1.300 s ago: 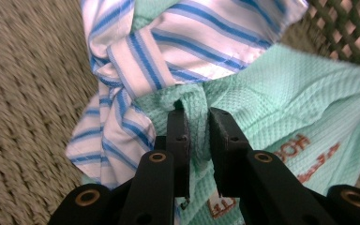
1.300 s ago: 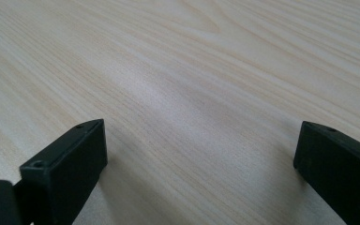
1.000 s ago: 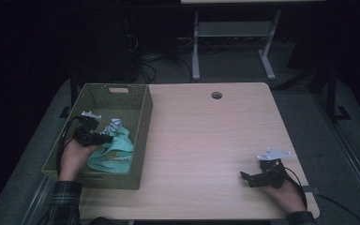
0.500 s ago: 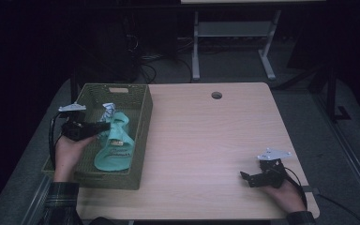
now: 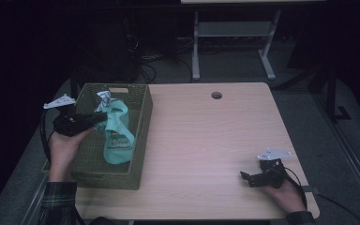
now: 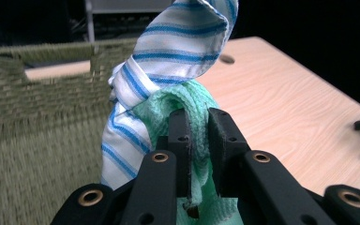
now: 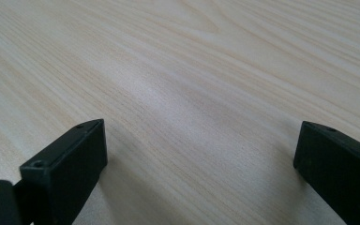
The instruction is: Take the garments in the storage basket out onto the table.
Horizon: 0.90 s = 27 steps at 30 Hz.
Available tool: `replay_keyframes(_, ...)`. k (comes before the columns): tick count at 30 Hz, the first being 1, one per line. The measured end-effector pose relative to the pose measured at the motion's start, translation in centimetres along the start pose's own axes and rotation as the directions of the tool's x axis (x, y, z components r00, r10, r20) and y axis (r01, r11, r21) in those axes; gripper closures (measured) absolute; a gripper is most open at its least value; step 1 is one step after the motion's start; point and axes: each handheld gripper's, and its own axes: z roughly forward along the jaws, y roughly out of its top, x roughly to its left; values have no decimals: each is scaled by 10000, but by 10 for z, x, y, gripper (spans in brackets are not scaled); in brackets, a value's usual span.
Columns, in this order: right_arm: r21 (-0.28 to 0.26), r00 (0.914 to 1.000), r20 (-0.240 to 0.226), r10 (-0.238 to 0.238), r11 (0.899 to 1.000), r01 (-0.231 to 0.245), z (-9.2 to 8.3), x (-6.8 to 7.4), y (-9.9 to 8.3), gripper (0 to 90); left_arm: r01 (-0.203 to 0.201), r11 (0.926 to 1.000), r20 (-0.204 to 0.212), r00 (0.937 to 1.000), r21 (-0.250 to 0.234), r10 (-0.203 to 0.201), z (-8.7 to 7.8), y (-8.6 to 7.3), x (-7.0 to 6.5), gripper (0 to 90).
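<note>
My left gripper (image 5: 98, 118) is shut on a mint-green cloth (image 5: 117, 138) and holds it up over the green woven basket (image 5: 140, 140), so the cloth hangs down into it. In the left gripper view the jaws pinch the green cloth (image 6: 199, 154), and a white cloth with blue stripes (image 6: 168, 56) rises with it, caught against the green one. That striped cloth (image 5: 104, 99) peeks out above the green one in the high view. My right gripper (image 5: 244, 178) rests on the table (image 5: 206, 136) near its front right corner, open, with bare wood between its fingers (image 7: 70, 164).
The basket sits along the table's left edge, its far wall with a handle slot (image 6: 58, 65). A round cable hole (image 5: 216, 95) lies near the table's far edge. Dark floor, cables and a white stand's legs (image 5: 229, 51) lie beyond the table.
My left gripper has risen out of the basket, drawing the green cloth up so it now hangs lengthwise. The right gripper has stayed where it was.
</note>
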Motion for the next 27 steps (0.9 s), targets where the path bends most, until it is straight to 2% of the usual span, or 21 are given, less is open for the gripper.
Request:
replay_keyframes(2,-19,10000,15,-29,10000,29,0,0,0,26,-108,9995,118,9999,-298,112,-5,6,-2,796)
replay_keyframes(8,-1,10000,36,6,10000,-6,0,0,0,26,-218,9970,332,9992,-748,243,-10,17,-6,797)
replay_keyframes(11,3,10000,38,4,10000,-4,0,0,0,27,-201,9945,702,9972,-1025,274,-13,24,-9,797)
replay_keyframes(12,3,10000,38,4,10000,-4,0,0,0,27,-201,9945,702,9972,-1025,274,-13,24,-9,798)
replay_keyframes(13,-4,10000,47,10,10000,-10,0,0,0,28,-158,9928,962,9950,-1190,274,-14,28,-13,798)
replay_keyframes(14,-4,10000,47,10,10000,-10,0,0,0,28,-158,9928,962,9950,-1190,274,-14,28,-13,798)
replay_keyframes(15,-5,10000,47,14,10000,-14,0,0,0,28,-178,9902,1182,9924,-1387,344,-16,31,-16,799)
replay_keyframes(17,-6,10000,47,13,10000,-13,0,0,0,28,-172,9885,1317,9906,-1503,372,-18,34,-17,799)
replay_keyframes(21,-1,10000,46,-1,10000,1,0,0,0,28,-436,9838,1378,9881,-1736,681,-21,47,-27,800)
replay_keyframes(23,0,10000,46,4,10000,-4,0,0,0,28,-464,9825,1369,9880,-1803,718,-22,50,-29,800)
replay_keyframes(27,-1,10000,45,2,10000,-2,0,0,0,28,-578,9770,1549,9838,-2051,907,-24,59,-37,801)
